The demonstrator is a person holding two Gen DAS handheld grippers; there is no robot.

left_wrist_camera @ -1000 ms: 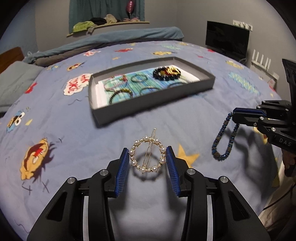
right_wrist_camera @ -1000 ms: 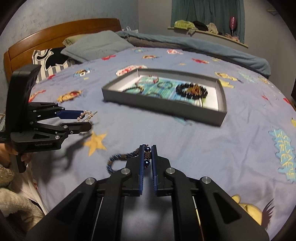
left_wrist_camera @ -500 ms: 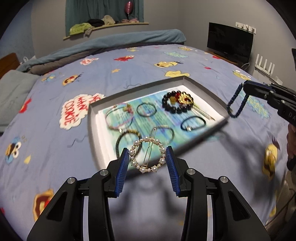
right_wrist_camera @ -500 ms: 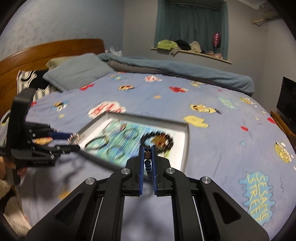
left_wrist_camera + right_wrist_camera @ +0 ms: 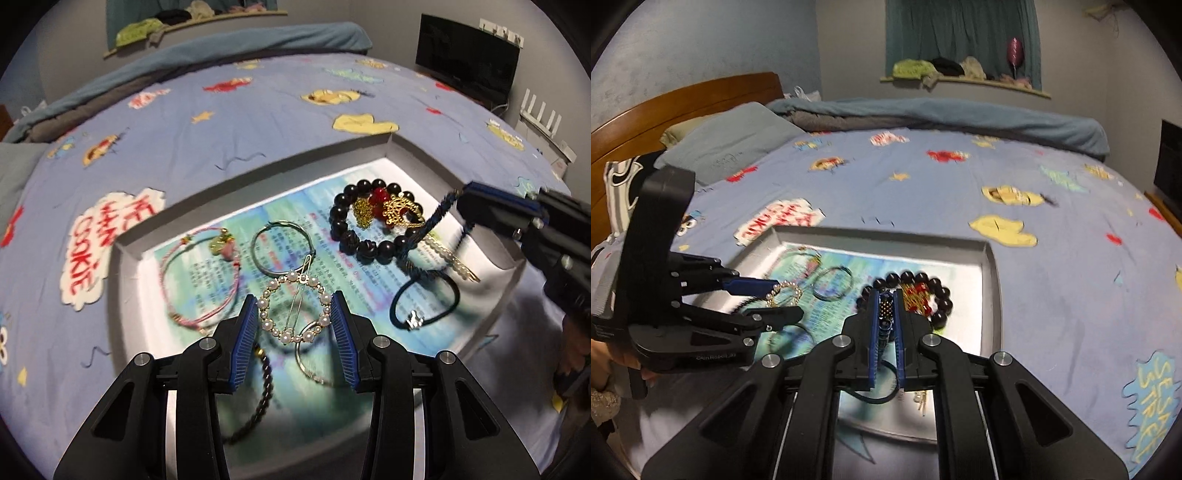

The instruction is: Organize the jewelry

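Observation:
My left gripper (image 5: 294, 321) is shut on a round pearl hair clip (image 5: 295, 306) and holds it above the near part of the grey tray (image 5: 229, 184). My right gripper (image 5: 885, 325) is shut on a dark blue beaded bracelet (image 5: 885, 314), which hangs over the tray's right half (image 5: 428, 232). The right gripper shows at the right edge of the left wrist view (image 5: 498, 210). The left gripper shows at the left of the right wrist view (image 5: 775, 299). In the tray lie a black bead bracelet with gold charms (image 5: 373, 218), a pink cord bracelet (image 5: 199, 280), a thin metal ring (image 5: 280, 247) and a dark hair tie (image 5: 424, 302).
The tray (image 5: 991, 295) sits on a blue cartoon-print bedsheet (image 5: 258, 122). Pillows (image 5: 727, 144) and a wooden headboard (image 5: 683, 99) are at the left of the right wrist view. A black screen (image 5: 465, 70) stands by the wall to the right of the bed.
Both grippers have moved forward from over the bedsheet to over the tray, carrying the pearl clip and the blue bracelet. The bracelet now hangs down close to the tray's contents.

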